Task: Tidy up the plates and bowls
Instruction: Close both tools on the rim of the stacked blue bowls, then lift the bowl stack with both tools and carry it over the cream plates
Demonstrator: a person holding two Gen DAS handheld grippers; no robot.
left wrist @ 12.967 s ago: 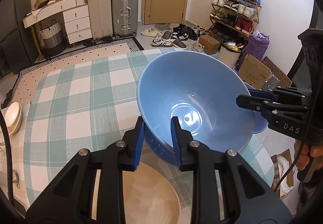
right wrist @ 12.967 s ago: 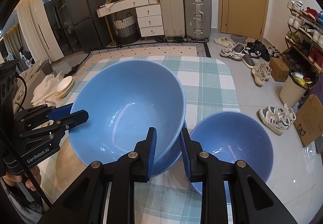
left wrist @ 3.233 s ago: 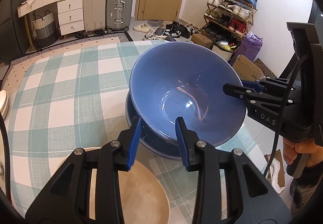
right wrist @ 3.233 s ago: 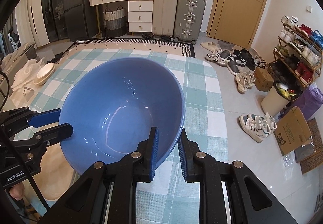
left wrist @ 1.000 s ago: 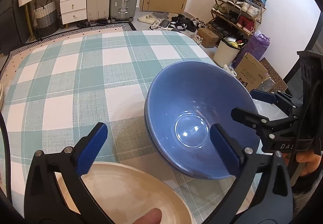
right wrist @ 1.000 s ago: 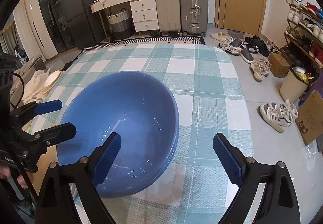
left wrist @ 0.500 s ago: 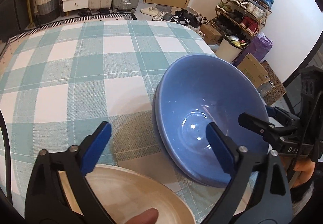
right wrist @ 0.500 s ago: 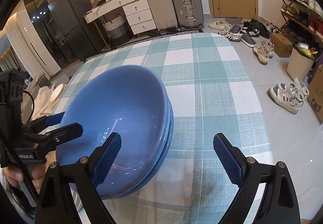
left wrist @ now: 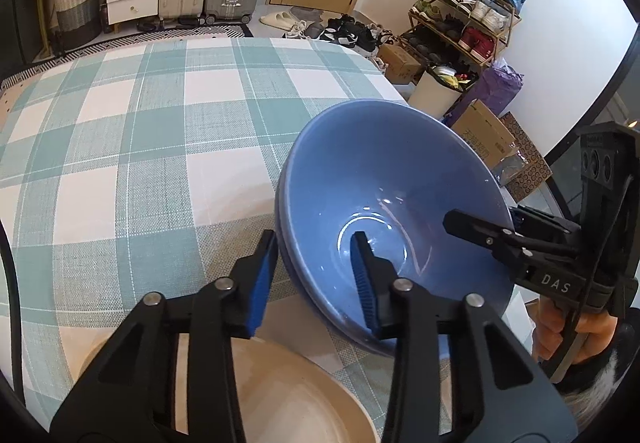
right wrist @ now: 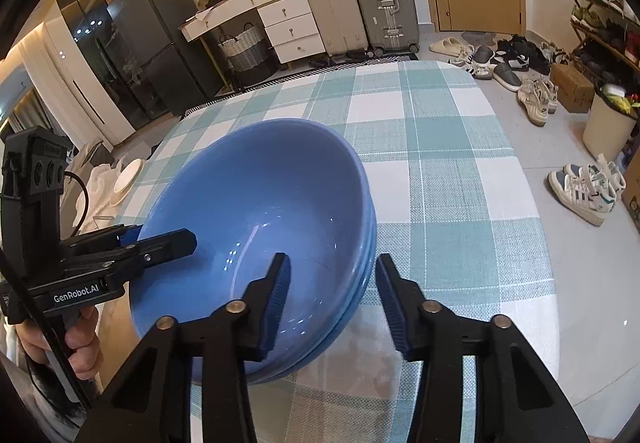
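Observation:
A stack of blue bowls [left wrist: 384, 179] [right wrist: 256, 211] sits near the right edge of the checked tablecloth. My left gripper [left wrist: 314, 275] is part open, its jaws straddling the stack's near-left rim without clamping it. My right gripper [right wrist: 330, 295] is part open and straddles the opposite rim, one finger inside the top bowl and one outside. A beige plate [left wrist: 280, 395] lies on the table just under the left gripper. Each gripper shows in the other's view, the right one [left wrist: 520, 239] and the left one [right wrist: 132, 243], both at the bowl rim.
The green and white checked tablecloth [left wrist: 140, 147] covers the table. The table's right edge [right wrist: 532, 203] drops to the floor with shoes and a bin. Small white dishes [right wrist: 128, 175] sit off the table's left side. Suitcases and drawers stand by the far wall.
Both grippers have narrowed from wide open to part open and moved in over the rim of the blue bowl stack. The stack has stayed on the table.

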